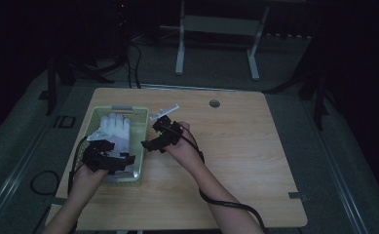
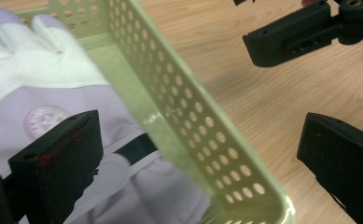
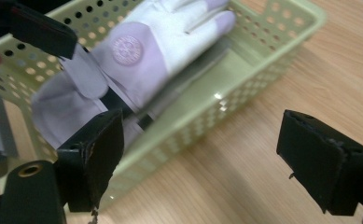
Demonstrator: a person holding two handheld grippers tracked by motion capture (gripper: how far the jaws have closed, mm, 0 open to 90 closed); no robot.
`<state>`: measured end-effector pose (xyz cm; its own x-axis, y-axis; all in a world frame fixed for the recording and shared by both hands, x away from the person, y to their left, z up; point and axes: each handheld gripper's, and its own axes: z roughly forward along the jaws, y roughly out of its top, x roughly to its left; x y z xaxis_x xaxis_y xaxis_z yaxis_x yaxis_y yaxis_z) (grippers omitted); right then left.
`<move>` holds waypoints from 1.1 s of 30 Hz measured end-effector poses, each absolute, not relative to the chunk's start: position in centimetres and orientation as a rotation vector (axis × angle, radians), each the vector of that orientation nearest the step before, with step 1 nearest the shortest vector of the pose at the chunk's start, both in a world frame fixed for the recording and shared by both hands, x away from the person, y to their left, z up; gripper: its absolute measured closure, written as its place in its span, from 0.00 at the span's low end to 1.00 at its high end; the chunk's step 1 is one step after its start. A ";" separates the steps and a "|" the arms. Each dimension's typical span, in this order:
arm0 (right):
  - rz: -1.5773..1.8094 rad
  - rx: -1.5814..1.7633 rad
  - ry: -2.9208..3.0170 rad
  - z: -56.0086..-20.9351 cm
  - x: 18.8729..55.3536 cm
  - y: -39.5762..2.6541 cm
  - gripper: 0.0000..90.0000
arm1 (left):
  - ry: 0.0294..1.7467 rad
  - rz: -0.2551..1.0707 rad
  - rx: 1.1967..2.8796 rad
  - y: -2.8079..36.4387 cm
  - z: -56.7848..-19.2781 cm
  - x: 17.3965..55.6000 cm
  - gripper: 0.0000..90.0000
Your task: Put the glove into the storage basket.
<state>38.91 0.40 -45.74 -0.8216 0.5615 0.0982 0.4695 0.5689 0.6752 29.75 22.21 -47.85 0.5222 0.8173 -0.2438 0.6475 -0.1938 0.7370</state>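
A pale green perforated basket (image 1: 141, 127) stands on the left part of the wooden table (image 1: 236, 146). In it lies a white and lavender glove (image 1: 115, 127) with a round badge and a dark strap, its fingers pointing away from me. My left gripper (image 1: 124, 160) hovers over the basket's near end, open. In the left gripper view one jaw stands over the glove (image 2: 39, 79) and the other outside the basket's wall (image 2: 188, 107). My right gripper (image 1: 154, 134) is open just right of the basket, with nothing between its jaws. In the right gripper view it faces the basket (image 3: 263, 46) and the glove (image 3: 156, 51).
The table has a round cable hole (image 1: 214, 103) near its far edge. Bare wood stretches right of the basket. Behind the table stands a white metal frame (image 1: 180, 48) on a dark floor. Black cables (image 1: 226, 204) trail from both grippers.
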 end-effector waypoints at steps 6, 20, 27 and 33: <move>1.104 0.890 2.644 -45.9 38.9 -1.9 0.16 | 1.163 0.230 1.897 20.6 -47.6 29.4 0.01; 1.069 0.898 2.623 -47.4 38.5 -6.2 0.16 | 1.059 0.212 1.968 15.4 -48.3 29.0 0.01; 1.048 0.927 2.618 -48.8 38.4 -8.9 0.16 | 1.015 0.192 1.989 13.4 -48.9 28.8 0.01; 1.045 0.952 2.620 -49.9 38.4 -10.6 0.16 | 0.919 0.143 1.985 11.7 -49.8 28.6 0.01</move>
<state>38.40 -10.64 -49.92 -0.7836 0.6163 0.0789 0.5013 0.5521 0.6662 28.58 11.65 -49.84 0.7152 0.6537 -0.2475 0.5475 -0.3038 0.7797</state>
